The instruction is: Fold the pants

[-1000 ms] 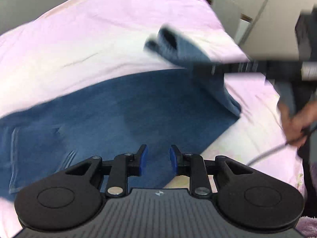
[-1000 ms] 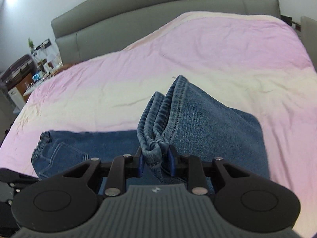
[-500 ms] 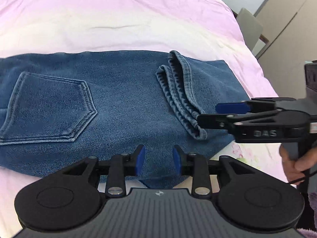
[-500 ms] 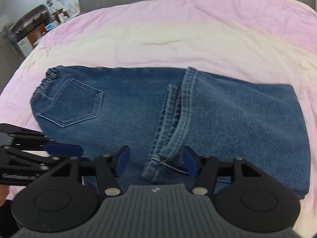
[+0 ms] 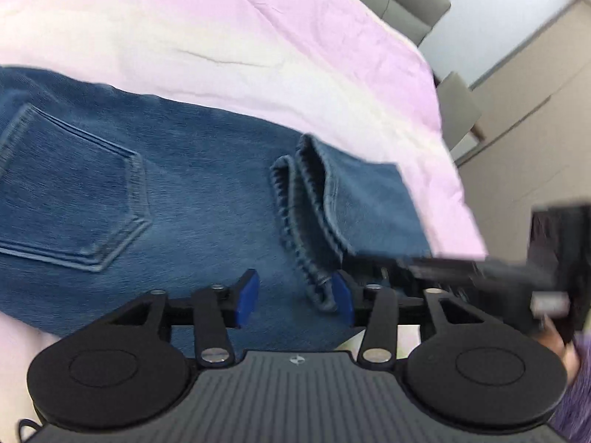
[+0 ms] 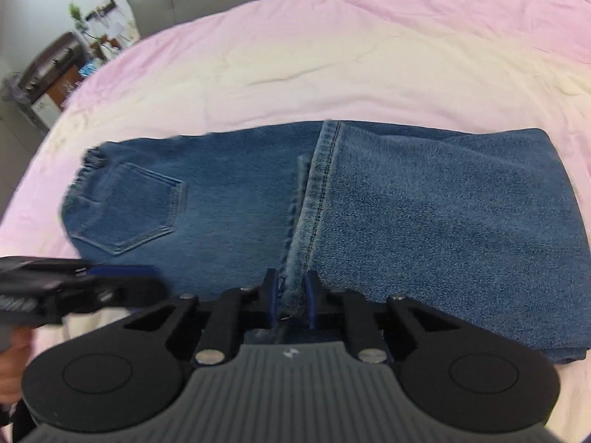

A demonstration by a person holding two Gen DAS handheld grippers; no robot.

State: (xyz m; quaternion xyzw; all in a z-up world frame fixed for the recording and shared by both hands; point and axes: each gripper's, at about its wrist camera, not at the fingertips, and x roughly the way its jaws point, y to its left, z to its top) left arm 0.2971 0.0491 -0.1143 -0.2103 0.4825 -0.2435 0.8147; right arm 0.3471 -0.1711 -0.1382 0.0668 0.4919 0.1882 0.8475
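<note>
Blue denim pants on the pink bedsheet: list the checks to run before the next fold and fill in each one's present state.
1. First fold: blue denim pants doubled over, leg hems lying short of the stitched back pocket: ok.
2. Right grip: right gripper closed narrowly on the near end of the leg hems: ok.
3. Left grip: left gripper is open, the hem end merely lies between its fingers: not ok.
4. Top layer lies flat, with no big wrinkles, on the pink bedsheet: ok.
5. Gathered waistband straight: cannot tell, blurred.
</note>
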